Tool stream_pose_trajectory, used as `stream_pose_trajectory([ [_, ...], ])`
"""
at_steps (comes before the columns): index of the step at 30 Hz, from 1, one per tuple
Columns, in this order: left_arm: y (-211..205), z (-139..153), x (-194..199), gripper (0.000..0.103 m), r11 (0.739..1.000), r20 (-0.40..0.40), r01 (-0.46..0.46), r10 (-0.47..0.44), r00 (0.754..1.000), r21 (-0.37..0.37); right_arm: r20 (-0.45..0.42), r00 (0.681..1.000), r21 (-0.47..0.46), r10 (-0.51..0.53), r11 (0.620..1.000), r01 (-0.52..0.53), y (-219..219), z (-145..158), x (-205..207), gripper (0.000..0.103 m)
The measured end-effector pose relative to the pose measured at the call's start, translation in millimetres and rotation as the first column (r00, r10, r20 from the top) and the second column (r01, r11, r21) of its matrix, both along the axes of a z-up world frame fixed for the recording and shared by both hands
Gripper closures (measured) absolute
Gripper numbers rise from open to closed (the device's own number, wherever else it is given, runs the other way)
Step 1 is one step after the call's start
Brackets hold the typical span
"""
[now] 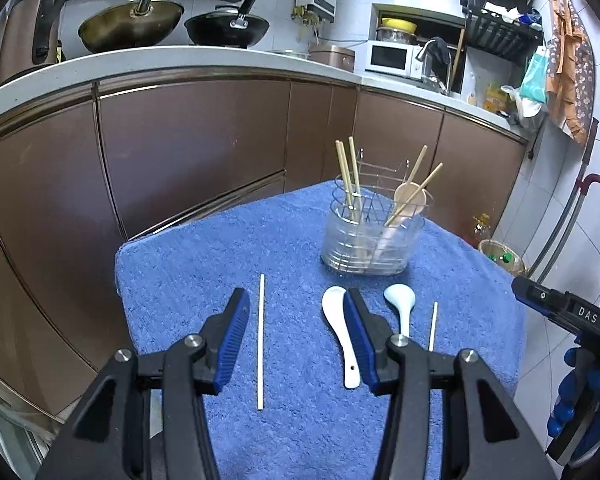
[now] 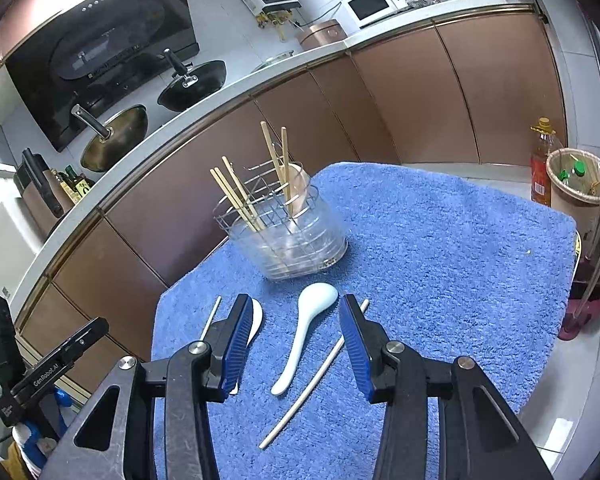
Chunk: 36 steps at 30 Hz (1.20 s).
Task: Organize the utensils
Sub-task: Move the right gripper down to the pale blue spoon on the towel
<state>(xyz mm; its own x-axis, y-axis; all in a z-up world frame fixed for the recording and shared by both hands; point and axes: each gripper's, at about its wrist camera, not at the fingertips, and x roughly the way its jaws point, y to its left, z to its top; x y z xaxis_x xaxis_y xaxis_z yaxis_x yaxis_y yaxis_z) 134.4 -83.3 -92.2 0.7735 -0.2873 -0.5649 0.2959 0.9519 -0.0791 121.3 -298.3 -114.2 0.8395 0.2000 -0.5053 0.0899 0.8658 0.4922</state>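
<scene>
A clear utensil holder with a wire rack stands on the blue towel. It holds several wooden chopsticks and a wooden spoon. On the towel lie a white spoon, a pale blue spoon and two pale chopsticks, one to the left and one to the right. My left gripper is open above the left chopstick and white spoon. My right gripper is open above the blue spoon.
Brown cabinets under a white counter run behind the table. Two pans sit on the counter, and a microwave. A bin and oil bottle stand on the floor at the right.
</scene>
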Motion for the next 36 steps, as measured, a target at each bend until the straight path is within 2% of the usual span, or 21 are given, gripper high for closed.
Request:
stream_pose_trajectory([
  [9,-0.6,-22.2,19.5,0.056,0.999,-0.112,0.03,-0.031,0.993,-0.009,-0.045,0.999,0.013,0.018,1.0,-0.017,-0.8,-14.6,8.4,0.061],
  [14,-2.9,-34.7,27.4,0.056,0.999,-0.157,0.046,-0.048,0.986,-0.018,-0.074,0.996,0.059,0.054,0.997,-0.049,0.0,-25.0,17.6,0.061],
  [26,-2.3,-58.3,49.4,0.056,0.999,-0.209,0.038,-0.039,0.977,-0.009,-0.144,0.976,0.201,0.165,0.97,-0.134,5.2,-64.1,67.4,0.06],
  [36,-2.0,-74.3,65.7,0.057,1.0,-0.245,0.029,-0.03,0.969,-0.007,-0.192,0.964,0.323,0.184,0.94,-0.115,-11.3,-93.4,99.8,0.058],
])
